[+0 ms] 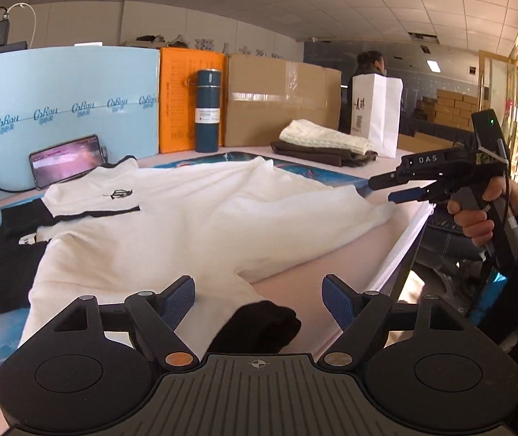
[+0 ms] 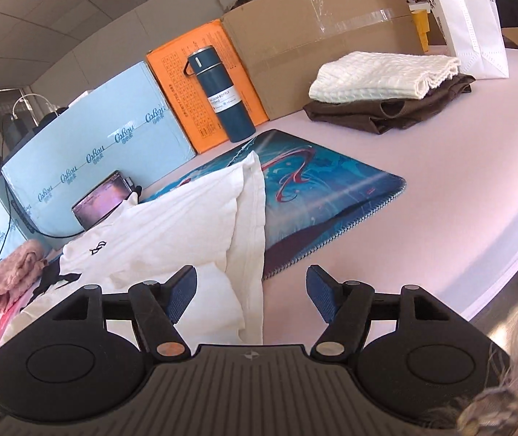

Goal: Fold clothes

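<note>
A pale pink tabletop (image 2: pixel 440 167) carries a glossy blue patterned mat (image 2: pixel 331 189) at centre. Across it sprawls the soft white sweatshirt with black sleeves and cuffs (image 1: pixel 171 210), a black cuff at 6 o'clock. Left gripper (image 1: pixel 259 301) and right gripper (image 2: pixel 251 290) hang released, likely poised to pinch cloth. Folded cream knit and brown garments (image 2: pixel 386 87) are stacked at 1 o'clock.

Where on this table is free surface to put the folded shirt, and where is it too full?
Free: the bare table between the blue mat, the folded pile and the near edge. A narrower strip lies before the white shirt near the left gripper. Crowded: the back row with bottle, boxes and phone.
</note>
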